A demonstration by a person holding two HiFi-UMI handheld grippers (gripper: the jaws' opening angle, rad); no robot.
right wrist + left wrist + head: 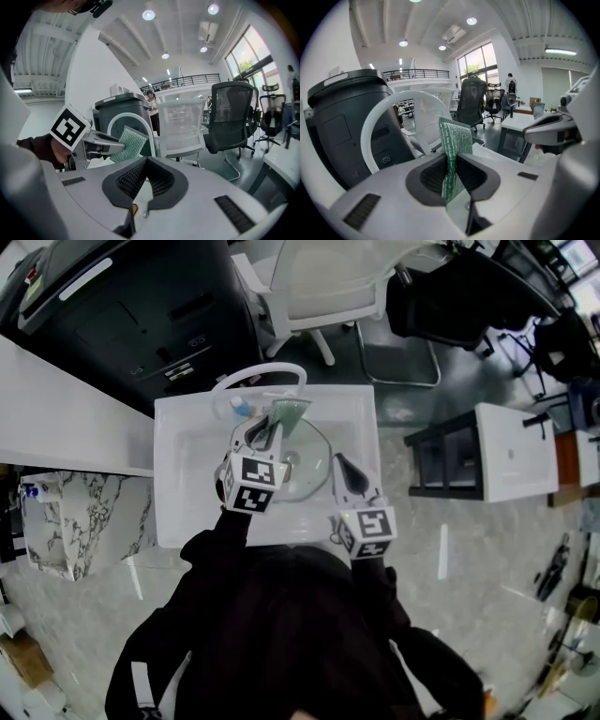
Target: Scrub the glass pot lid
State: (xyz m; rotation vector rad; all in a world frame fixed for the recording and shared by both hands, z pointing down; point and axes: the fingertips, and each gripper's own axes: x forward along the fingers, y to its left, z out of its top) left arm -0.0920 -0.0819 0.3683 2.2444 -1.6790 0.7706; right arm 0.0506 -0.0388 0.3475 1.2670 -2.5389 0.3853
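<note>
The left tongs (270,427) are clamped tight on a green scrub pad (289,412), which stands up from them over the far edge of the glass lid (305,470). The lid sits in the white sink (183,427). The right tongs (343,468) are pinched together on the lid's right rim.

lid (311,468): clear glossy glass | scrub pad (455,143): green knitted mesh, rough | sink (184,507): smooth white

sink (173,474): glass lid (307,463) inside; left gripper (266,433): grips green pad (289,413); right gripper (346,469): seemingly on lid rim
</note>
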